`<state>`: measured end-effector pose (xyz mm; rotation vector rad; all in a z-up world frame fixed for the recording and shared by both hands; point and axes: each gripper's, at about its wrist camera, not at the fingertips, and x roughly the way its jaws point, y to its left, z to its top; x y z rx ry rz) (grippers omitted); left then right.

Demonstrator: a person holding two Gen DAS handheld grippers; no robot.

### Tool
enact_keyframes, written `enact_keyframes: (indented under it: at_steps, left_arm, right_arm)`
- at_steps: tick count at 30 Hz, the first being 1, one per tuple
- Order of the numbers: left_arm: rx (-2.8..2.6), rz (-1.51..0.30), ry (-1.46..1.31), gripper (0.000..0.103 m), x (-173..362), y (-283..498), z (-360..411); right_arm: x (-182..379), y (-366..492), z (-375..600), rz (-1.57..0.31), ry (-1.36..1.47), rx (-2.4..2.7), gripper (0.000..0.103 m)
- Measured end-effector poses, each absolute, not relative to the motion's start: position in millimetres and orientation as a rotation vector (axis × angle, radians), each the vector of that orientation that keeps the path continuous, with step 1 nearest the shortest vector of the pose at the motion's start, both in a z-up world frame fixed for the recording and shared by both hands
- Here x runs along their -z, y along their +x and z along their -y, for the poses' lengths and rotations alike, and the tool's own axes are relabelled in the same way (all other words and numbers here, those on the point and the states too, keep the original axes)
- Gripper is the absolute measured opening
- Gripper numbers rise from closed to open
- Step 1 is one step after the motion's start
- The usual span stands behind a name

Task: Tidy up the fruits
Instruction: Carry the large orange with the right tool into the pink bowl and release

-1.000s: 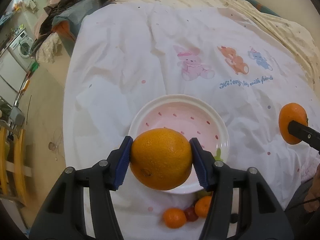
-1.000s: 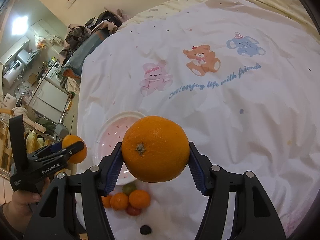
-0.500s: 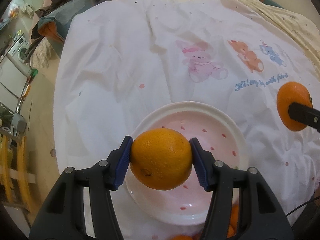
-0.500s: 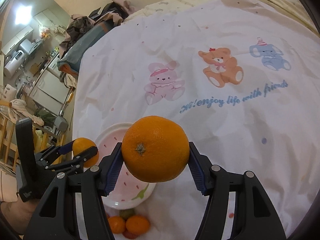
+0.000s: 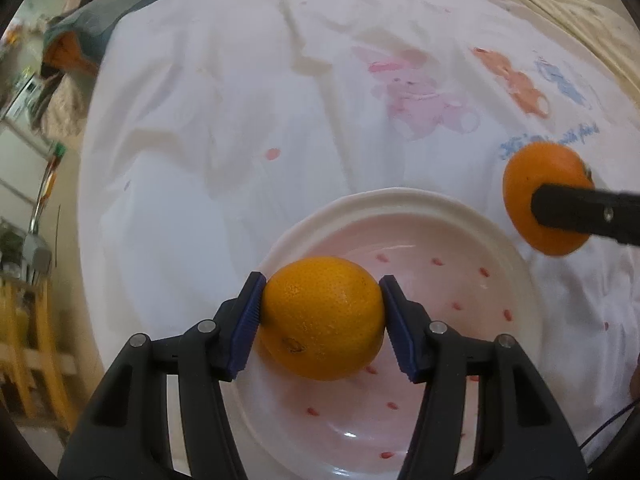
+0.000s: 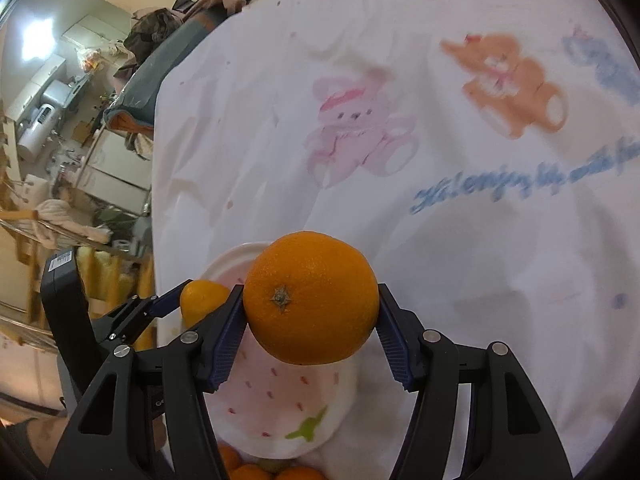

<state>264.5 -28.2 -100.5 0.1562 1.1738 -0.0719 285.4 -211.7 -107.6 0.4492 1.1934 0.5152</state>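
Already crowding over one plate (image 5: 404, 200) near the bedsheet's (image 5: 224, 128) edge: left gripper (image 5: 322, 318) pinching an orange (image 5: 322, 316), right gripper (image 6: 310, 298) pinching another orange (image 6: 312, 296), risking a knock or roll-off.

Our left gripper (image 5: 322, 322) and right gripper (image 6: 310, 338) are black plastic frames with triangular cut-outs, silver screws near the knuckles, and ribbed blue pads (image 5: 246, 330). A sliver of bare skin (image 5: 635, 376) shows at the right edge.
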Motion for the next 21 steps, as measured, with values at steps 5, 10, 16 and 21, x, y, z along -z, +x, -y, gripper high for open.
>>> enact_keyframes:
  at_steps: [5, 10, 16, 21]
  left_arm:
    - [0.092, -1.171, 0.153, 0.055, 101, 261, 26]
    - [0.089, -1.180, 0.157, 0.056, 101, 261, 28]
    - [0.066, -1.150, 0.123, 0.081, 91, 260, 22]
    - [0.032, -1.126, 0.060, 0.082, 83, 261, 9]
  right_arm:
    - [115, 286, 197, -1.224, 0.450, -0.560, 0.064]
    - [120, 288, 189, -1.245, 0.451, -0.565, 0.064]
    - [124, 290, 193, -1.282, 0.505, -0.542, 0.068]
    - [114, 290, 205, -1.226, 0.587, -0.567, 0.085]
